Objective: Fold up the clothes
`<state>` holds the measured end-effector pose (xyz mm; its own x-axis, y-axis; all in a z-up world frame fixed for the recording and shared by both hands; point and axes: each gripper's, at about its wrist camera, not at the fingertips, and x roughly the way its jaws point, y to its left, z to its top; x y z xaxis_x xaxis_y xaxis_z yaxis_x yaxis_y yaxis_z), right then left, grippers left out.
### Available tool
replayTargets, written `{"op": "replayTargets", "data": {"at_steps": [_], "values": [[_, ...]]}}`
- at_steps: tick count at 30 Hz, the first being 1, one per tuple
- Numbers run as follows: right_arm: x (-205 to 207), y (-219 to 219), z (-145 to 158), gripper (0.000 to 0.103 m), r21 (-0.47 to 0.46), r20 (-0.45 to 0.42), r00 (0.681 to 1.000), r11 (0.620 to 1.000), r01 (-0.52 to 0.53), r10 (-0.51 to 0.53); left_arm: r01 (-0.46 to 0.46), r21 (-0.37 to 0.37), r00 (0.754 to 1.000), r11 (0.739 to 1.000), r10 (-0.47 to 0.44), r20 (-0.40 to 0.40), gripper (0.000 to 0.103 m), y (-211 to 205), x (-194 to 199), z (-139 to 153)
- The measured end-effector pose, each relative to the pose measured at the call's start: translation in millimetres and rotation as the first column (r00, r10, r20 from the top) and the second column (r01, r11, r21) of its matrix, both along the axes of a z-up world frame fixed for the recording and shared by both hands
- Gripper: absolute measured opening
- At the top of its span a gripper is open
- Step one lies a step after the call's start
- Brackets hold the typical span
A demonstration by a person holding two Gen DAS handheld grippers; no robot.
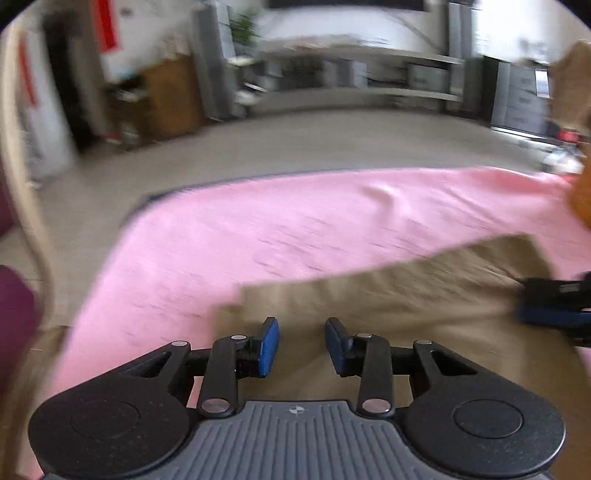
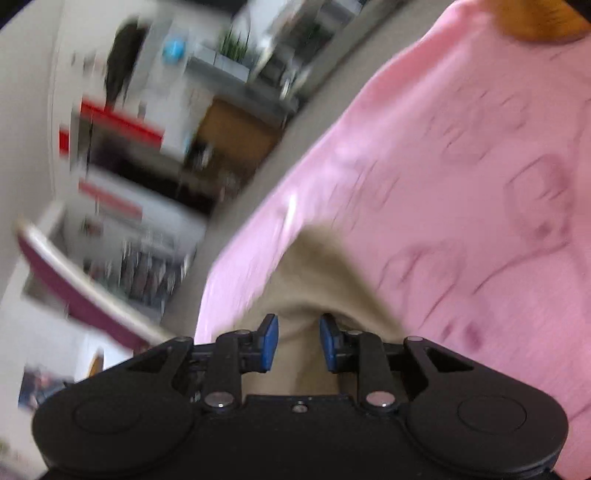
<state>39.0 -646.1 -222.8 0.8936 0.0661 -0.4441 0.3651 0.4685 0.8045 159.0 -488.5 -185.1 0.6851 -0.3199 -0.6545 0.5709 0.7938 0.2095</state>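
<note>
A tan garment [image 1: 388, 295] lies on a pink cloth [image 1: 277, 229] that covers the table. My left gripper [image 1: 302, 339] hovers over the garment's near left part, its blue pads apart and nothing between them. My right gripper [image 1: 554, 306] shows at the right edge of the left wrist view, at the garment's right end. In the right wrist view the right gripper [image 2: 298, 341] has its pads apart with a raised fold of the tan garment [image 2: 317, 273] between them; the pads do not press it. Both views are blurred by motion.
An orange-brown object [image 1: 580, 199] sits at the far right of the pink cloth [image 2: 461, 177], also in the right wrist view [image 2: 539, 18]. A chair with a light wooden frame [image 1: 26, 206] stands at the left. Shelves and boxes line the far wall.
</note>
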Motion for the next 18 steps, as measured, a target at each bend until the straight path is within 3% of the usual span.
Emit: {"op": "replayTargets", "data": {"at_steps": [3,4,7,9,14,18], "values": [[-7.9,6.7,7.6,0.023,-0.16,-0.053,0.987,0.977,0.144,-0.154,-0.106,0.095,0.988,0.99,0.094,0.121,0.04,4.9,1.9,0.7],[-12.0,9.6,13.1,0.03,-0.204,-0.074,0.979,0.963,0.174,-0.193,-0.121,0.119,0.985,0.986,0.104,0.14,0.04,9.6,0.6,3.1],[-27.3,16.6,31.4,0.034,-0.245,-0.129,0.96,0.946,0.213,-0.25,-0.094,0.131,0.99,0.987,0.079,0.115,0.042,37.1,-18.3,20.8],[-40.5,23.7,47.2,0.035,-0.262,-0.184,0.95,0.944,0.201,-0.254,-0.064,0.127,0.994,0.99,0.052,0.093,0.052,58.8,-37.3,34.2],[-97.2,45.5,92.5,0.04,-0.303,-0.293,0.924,0.94,0.155,-0.247,0.011,0.115,0.999,0.993,-0.016,0.041,0.053,113.1,-84.5,67.7],[-160.0,68.2,136.5,0.048,-0.284,-0.266,0.936,0.947,0.152,-0.23,0.066,0.092,0.998,0.994,-0.067,0.005,0.058,158.5,-123.2,92.8]]}}
